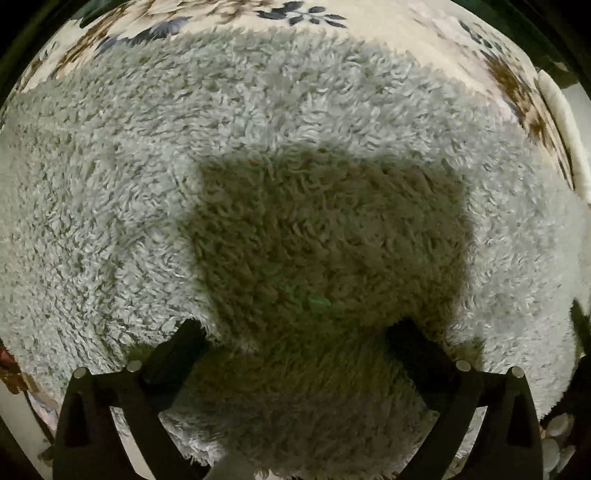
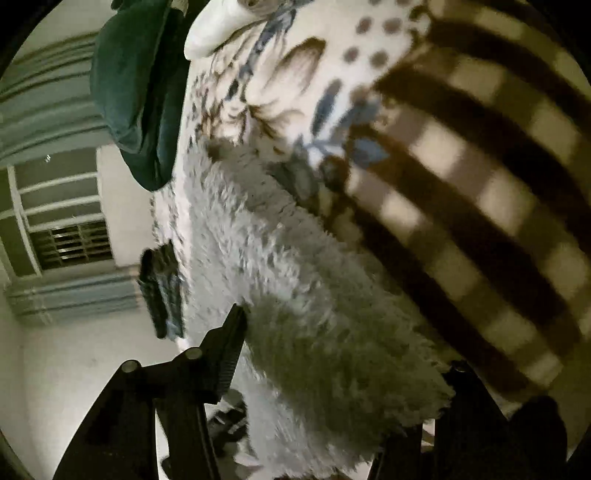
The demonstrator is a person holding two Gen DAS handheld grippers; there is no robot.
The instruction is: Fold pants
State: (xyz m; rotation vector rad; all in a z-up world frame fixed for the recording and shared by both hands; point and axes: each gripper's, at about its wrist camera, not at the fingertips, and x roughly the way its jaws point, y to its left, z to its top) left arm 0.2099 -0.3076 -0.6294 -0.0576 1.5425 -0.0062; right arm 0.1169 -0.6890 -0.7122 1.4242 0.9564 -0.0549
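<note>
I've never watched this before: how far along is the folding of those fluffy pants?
Done: the pants lie spread on the floral sheet; no finished fold shows. In hand: left tongs and right tongs both stand open around fleece. Left: gripping and folding.

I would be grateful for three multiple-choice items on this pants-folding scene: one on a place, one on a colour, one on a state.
1. The fluffy pants lie on:
A. a flowered bedcover
B. a bare wooden floor
C. a glass table

2. The colour of the pants' pile is:
A. bright red
B. pale grey-white
C. black

3. The left tool is:
A. closed flat with nothing between its fingers
B. out of view
C. open, its fingers spread with fleece between them

Answers: 1 A, the flowered bedcover shows beyond the pants' far edge in the left wrist view. 2 B, the pile is pale grey-white in both views. 3 C, the two dark fingers stand wide apart, dug into the fleece.
</note>
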